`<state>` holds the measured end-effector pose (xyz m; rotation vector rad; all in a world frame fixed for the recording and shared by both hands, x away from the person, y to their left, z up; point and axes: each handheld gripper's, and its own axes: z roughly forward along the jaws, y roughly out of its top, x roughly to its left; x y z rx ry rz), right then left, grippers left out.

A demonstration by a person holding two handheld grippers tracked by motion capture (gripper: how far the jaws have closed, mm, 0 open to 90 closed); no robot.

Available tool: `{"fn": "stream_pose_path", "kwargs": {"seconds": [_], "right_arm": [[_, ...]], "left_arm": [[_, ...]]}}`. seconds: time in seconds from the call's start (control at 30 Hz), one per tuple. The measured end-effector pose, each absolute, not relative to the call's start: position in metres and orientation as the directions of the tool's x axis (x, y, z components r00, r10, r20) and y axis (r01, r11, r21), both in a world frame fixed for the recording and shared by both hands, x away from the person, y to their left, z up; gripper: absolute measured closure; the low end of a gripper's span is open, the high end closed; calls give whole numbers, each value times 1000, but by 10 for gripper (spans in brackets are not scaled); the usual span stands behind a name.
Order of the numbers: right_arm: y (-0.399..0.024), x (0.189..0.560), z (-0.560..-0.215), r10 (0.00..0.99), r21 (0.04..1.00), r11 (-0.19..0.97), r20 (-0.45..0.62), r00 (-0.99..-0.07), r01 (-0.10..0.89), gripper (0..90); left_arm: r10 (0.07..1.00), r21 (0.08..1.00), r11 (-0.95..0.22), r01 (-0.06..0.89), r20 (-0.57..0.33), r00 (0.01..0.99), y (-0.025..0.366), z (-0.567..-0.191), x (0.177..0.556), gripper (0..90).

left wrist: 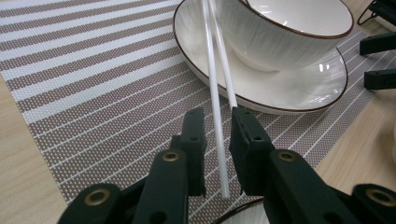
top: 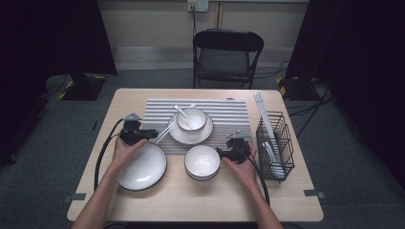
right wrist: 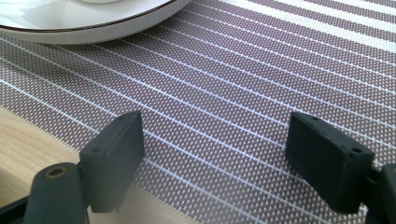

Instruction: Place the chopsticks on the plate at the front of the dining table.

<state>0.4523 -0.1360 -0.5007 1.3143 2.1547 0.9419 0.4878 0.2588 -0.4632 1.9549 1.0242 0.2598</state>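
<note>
A pair of white chopsticks [left wrist: 212, 70] leans with its far end on the rim of a white plate [left wrist: 299, 88] that carries a white bowl [left wrist: 289, 32]. My left gripper [left wrist: 218, 116] has its black jaws on either side of the chopsticks' near end, a little apart, with a gap beside the sticks. From above, the left gripper [top: 154, 134] is left of that plate [top: 191, 133] and the chopsticks [top: 165, 132]. My right gripper [right wrist: 215, 135] stands wide open over the striped placemat [right wrist: 233, 70], nothing between its jaws. It sits right of a second bowl [top: 202, 162].
A large white plate [top: 142, 166] lies at the front left of the wooden table [top: 191, 200]. A spoon [top: 184, 113] rests in the bowl [top: 192, 119] on the plate. A black wire rack [top: 274, 145] with white utensils stands at the right edge. A folding chair [top: 227, 52] is behind the table.
</note>
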Motion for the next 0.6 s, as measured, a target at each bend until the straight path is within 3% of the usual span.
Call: {"fn": "stream_pose_path", "kwargs": {"seconds": [0.6], "right_arm": [[-136, 452, -501, 894, 743, 314, -22, -448, 591, 190]], "left_arm": [[781, 768, -285, 573, -161, 604, 265, -466, 484, 707]]}}
